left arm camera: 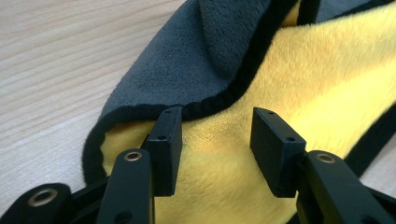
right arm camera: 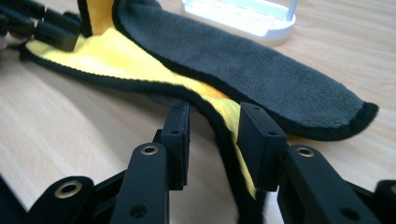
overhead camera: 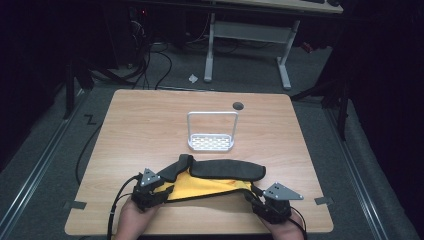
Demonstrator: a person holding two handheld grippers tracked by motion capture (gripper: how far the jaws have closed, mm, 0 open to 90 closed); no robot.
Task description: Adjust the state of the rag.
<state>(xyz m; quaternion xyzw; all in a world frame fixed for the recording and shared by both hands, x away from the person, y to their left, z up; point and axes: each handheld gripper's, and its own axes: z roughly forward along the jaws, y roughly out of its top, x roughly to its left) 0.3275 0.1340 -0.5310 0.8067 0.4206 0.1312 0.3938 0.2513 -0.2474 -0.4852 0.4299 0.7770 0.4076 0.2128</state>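
Right at the near edge, two hands come in over the wooden table [overhead camera: 150, 120], which stands on grey floor [overhead camera: 50, 150] in a dark room, a white desk frame [overhead camera: 247, 45] beyond. The yellow-and-grey cloth [overhead camera: 215, 180] lies folded along the near edge, between the hands. The left gripper [left arm camera: 215, 135] holds level at the cloth's left corner, jaws apart over yellow pile, not pinching. The right gripper [right arm camera: 212, 135] straddles the black hem at the right corner, jaws parted. A small white rack [overhead camera: 211, 142] sits mid-table.

Cloth [overhead camera: 220, 182] lies on the table [overhead camera: 150, 125], rack [overhead camera: 211, 142] behind it
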